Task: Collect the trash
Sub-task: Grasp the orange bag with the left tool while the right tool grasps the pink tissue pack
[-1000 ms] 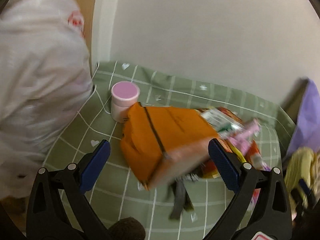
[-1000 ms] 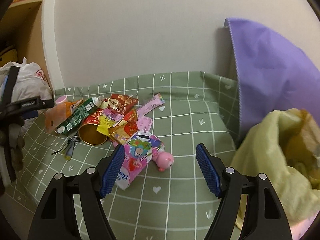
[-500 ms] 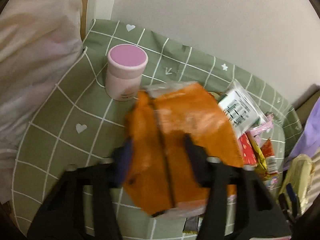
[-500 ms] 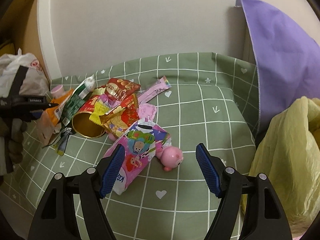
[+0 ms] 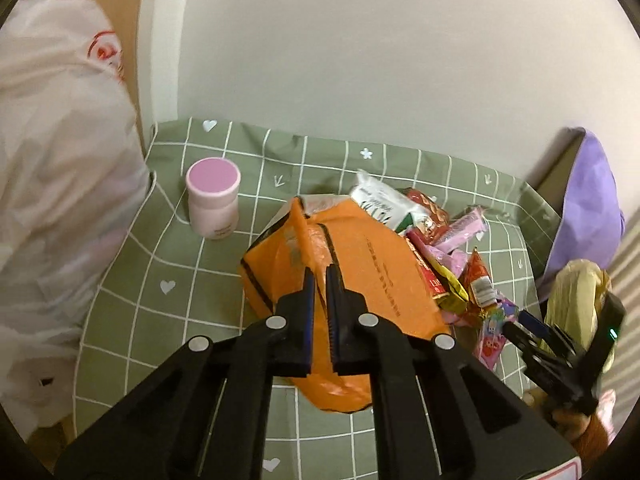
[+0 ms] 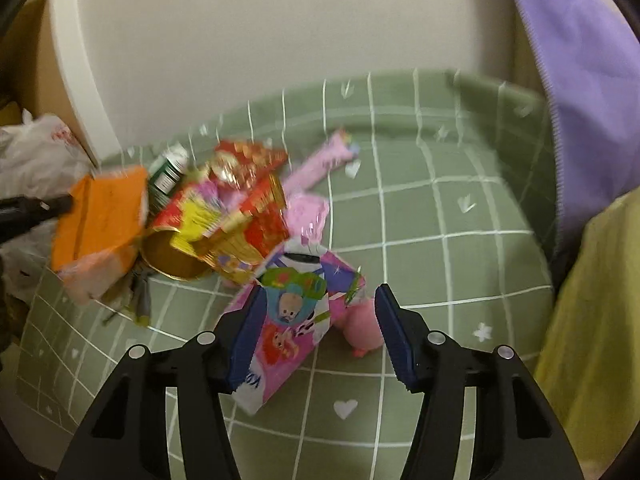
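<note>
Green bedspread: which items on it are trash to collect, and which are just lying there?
Trash:
- orange bag, pinched in the left gripper
- pink cartoon wrapper, between the right gripper's closing jaws
- wrapper pile
- gold can

Lying about:
- pink jar
- pig toy
- purple pillow

Left wrist view: from close above, facing down onto crinkled orange plastic bag [image 5: 360, 280]. Right wrist view: lower, nearer, from the opposite side, sharing this bag [image 6: 100, 220] and green checked cloth [image 6: 440, 208].
</note>
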`<state>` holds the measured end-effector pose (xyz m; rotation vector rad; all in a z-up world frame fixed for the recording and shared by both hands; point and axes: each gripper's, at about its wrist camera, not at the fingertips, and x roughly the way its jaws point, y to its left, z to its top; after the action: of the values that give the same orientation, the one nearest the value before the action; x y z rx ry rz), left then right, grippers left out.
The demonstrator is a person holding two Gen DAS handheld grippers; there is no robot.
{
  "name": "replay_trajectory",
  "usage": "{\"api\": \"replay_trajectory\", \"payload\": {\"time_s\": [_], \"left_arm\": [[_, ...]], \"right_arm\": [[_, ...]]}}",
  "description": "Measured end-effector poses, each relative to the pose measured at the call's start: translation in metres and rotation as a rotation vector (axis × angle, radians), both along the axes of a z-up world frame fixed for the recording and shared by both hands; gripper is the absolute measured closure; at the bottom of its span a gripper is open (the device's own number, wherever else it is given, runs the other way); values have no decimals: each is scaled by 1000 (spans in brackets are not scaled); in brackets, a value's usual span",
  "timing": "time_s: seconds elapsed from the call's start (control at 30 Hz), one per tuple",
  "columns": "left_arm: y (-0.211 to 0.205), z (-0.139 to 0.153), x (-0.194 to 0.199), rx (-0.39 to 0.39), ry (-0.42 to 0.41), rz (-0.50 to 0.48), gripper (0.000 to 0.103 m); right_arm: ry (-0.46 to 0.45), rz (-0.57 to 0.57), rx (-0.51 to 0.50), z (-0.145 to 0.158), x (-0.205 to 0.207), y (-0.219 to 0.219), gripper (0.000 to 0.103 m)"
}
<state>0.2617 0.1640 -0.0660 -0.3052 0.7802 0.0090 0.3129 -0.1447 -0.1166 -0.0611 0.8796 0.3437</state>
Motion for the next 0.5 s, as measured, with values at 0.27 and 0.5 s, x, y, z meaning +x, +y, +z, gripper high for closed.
{"api": "replay_trajectory", "payload": {"time_s": [0.27, 0.5], "left_arm": [[4, -2, -10, 41, -40, -11, 69], [12, -12, -7, 46, -41, -41, 52]], "right_arm": [[-20, 61, -47, 5, 1, 12, 98], [-90, 47, 31, 40, -10, 0, 98]]}}
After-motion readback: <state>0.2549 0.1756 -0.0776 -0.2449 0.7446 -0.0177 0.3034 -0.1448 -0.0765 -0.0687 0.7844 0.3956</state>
